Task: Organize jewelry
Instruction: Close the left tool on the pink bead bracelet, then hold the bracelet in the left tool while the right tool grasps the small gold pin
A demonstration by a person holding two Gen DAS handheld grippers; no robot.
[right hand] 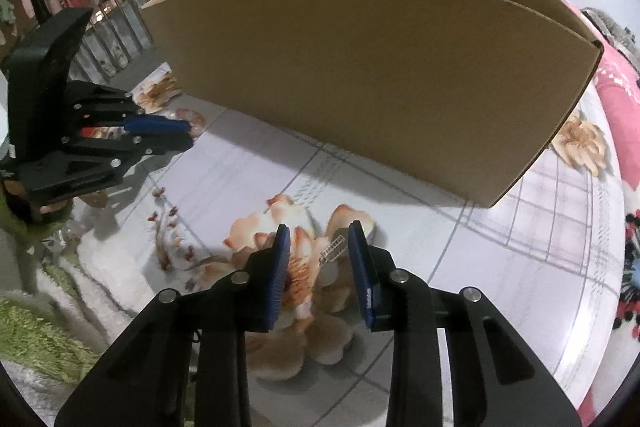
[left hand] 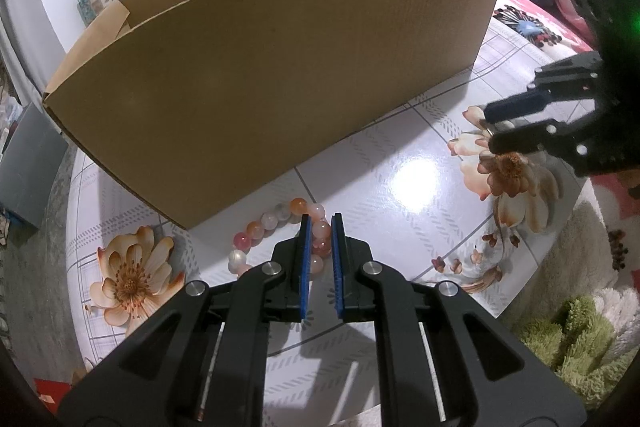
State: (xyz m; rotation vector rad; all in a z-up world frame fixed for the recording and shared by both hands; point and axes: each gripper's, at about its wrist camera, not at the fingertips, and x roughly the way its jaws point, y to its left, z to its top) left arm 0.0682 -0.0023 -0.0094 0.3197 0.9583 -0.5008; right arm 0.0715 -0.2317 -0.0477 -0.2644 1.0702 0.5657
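Your left gripper (left hand: pixel 320 227) clamps the bead bracelet (left hand: pixel 276 227); right gripper (right hand: pixel 319 247), half-open, straddles the ring (right hand: pixel 334 251) — squeeze squarely before lifting to the cardboard box (right hand: pixel 360 75).

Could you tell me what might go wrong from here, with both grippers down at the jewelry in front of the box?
1. The left gripper pinches one spot of the bead bracelet; the hanging loop could snag the cardboard box wall on lifting.
2. The small silver piece sits off-centre beside one right gripper pad and could slip out.
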